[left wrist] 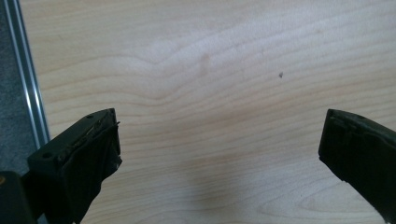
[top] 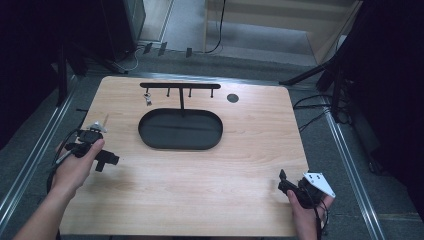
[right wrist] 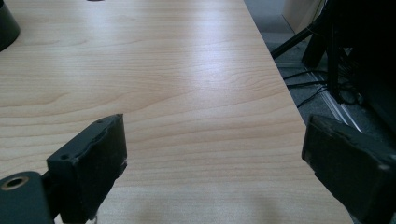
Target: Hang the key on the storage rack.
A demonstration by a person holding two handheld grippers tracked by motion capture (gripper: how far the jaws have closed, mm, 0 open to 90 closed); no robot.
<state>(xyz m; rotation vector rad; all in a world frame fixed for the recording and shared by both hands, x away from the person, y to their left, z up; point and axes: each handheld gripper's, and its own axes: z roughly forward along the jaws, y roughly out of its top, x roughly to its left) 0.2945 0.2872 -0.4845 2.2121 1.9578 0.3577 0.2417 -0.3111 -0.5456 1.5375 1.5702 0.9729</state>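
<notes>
No text, label, brand, number or sign can be read in any of the views. The pale wooden tabletop (top: 200, 170) bears only grain, and the black oval metal tray (top: 150, 131) with its peg rack (top: 180, 86) carries no legible marking.

A: High view sits above the near edge, facing forward and down over the whole table (top: 200, 170).

B: Left gripper view?

A: Close over bare wood by the table's left edge.

B: Right one?

A: Low, looking along the table toward its right edge; all three share the tabletop.
</notes>
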